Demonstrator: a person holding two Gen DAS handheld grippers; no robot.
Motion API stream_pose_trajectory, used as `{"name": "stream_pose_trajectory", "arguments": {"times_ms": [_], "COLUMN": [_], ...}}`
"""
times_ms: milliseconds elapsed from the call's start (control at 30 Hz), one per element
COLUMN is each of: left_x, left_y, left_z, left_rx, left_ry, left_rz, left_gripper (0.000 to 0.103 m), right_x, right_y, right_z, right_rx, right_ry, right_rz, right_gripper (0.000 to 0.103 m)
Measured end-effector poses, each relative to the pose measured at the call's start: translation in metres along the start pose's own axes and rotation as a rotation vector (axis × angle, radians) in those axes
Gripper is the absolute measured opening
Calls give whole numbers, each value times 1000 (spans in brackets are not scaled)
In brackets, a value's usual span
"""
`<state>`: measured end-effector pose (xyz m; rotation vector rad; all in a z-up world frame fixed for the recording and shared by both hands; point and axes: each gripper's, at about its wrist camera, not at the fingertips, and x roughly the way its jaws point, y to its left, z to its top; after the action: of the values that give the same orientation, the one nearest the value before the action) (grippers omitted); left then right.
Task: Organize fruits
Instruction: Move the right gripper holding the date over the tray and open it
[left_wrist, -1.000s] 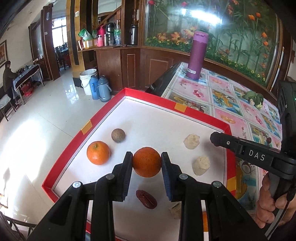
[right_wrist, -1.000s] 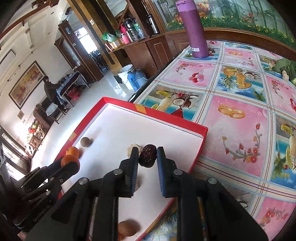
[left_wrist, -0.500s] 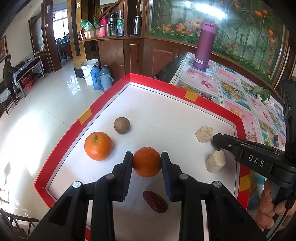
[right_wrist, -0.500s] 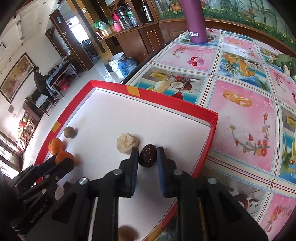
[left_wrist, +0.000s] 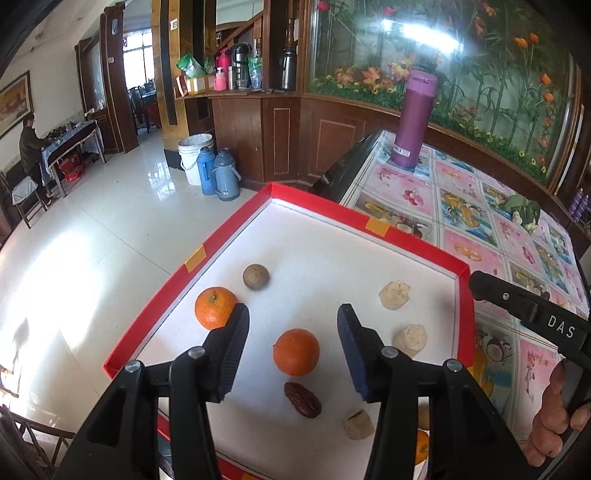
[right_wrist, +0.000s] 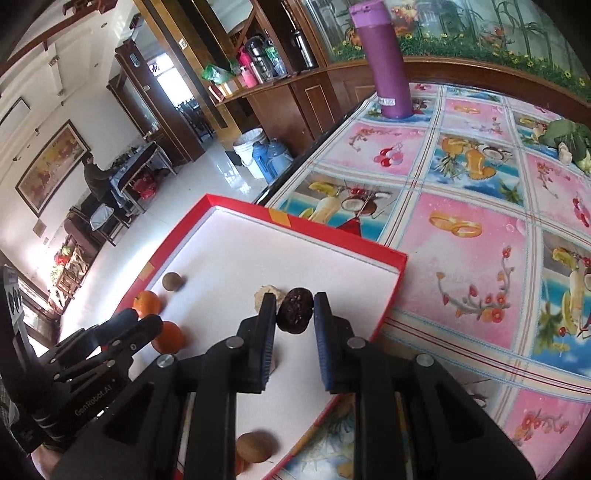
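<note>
A red-rimmed white tray (left_wrist: 332, 210) holds two oranges, a brown round fruit (left_wrist: 256, 277), a red date (left_wrist: 303, 400) and several pale pieces. One orange (left_wrist: 296, 352) lies on the tray between the fingers of my left gripper (left_wrist: 291, 321), whose jaws are opening and do not touch it. The other orange (left_wrist: 215, 307) sits just left of the left finger. In the right wrist view my right gripper (right_wrist: 294, 300) is shut on a dark wrinkled fruit (right_wrist: 295, 312), held above the tray (right_wrist: 295, 221) near its right rim. The left gripper (right_wrist: 138, 322) shows at lower left.
A tall purple bottle (left_wrist: 413, 118) stands at the table's far end on the fruit-patterned cloth (right_wrist: 461, 229). A green leafy thing (left_wrist: 521, 210) lies at far right. The tray's left side overhangs the tiled floor (left_wrist: 92, 240). A brown round fruit (right_wrist: 255, 447) lies by the tray's near edge.
The left gripper's jaws have spread apart and let go of the orange, which now lies on the tray. The right gripper keeps its grip on the dark fruit.
</note>
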<state>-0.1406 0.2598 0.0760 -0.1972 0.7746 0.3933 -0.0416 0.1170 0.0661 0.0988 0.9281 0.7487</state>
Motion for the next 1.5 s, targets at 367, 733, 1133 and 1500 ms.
{"name": "stream_pose_trajectory", "arguments": {"times_ms": [367,733,1133,1500], "left_x": [-30,-24,12,19], "left_y": [-116,-225,-296,-293], "left_z": [-3,-10,-15,-12], "left_rx": [214,386,476,461], "left_ry": [-60,-52,-13,7], "left_rz": [-147,-292,-366,-366], "left_gripper": [62,62,62,62], "right_x": [-107,-176,-157,-151], "right_y": [-114,-300,-331,-334], "right_z": [-17,-43,-34,-33], "right_rx": [174,470,544,545], "right_ry": [-147,-180,-152,-141], "right_rz": [-86,-287,-211,-174], "right_gripper": [23,22,22,22]}}
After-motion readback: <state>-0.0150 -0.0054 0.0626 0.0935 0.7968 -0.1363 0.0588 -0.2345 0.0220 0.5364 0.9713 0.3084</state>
